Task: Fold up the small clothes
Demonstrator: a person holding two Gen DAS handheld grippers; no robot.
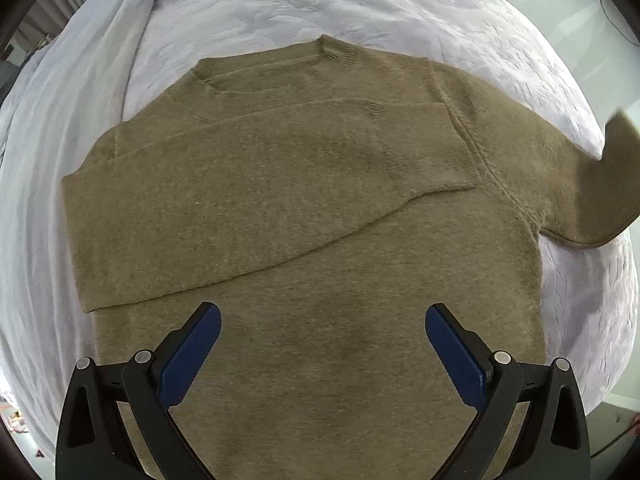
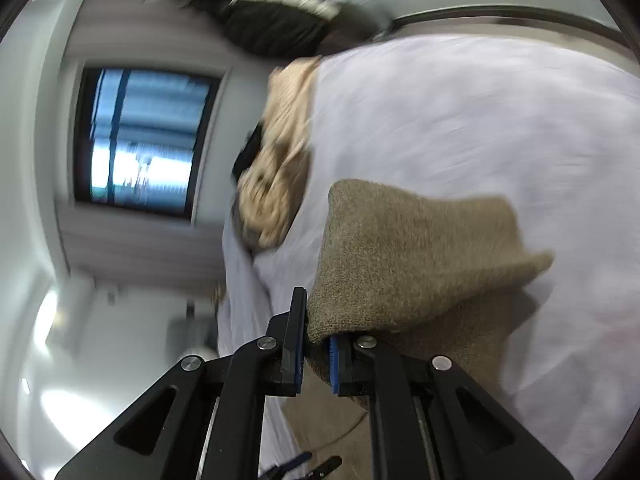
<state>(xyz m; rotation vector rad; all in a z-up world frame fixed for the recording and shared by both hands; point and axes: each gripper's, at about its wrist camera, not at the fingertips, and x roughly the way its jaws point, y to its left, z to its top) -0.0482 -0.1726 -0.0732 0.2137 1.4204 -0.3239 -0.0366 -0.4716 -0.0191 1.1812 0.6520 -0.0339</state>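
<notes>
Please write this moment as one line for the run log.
step: fold second sleeve | left gripper: open above sweater | right gripper: shut on sleeve | surface: bed

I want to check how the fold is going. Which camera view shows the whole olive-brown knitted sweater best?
The left wrist view: the olive-brown knitted sweater lies spread on the white bedcover, one sleeve folded across its body. The right wrist view shows only the other sleeve's end, pinched in the right gripper.
</notes>
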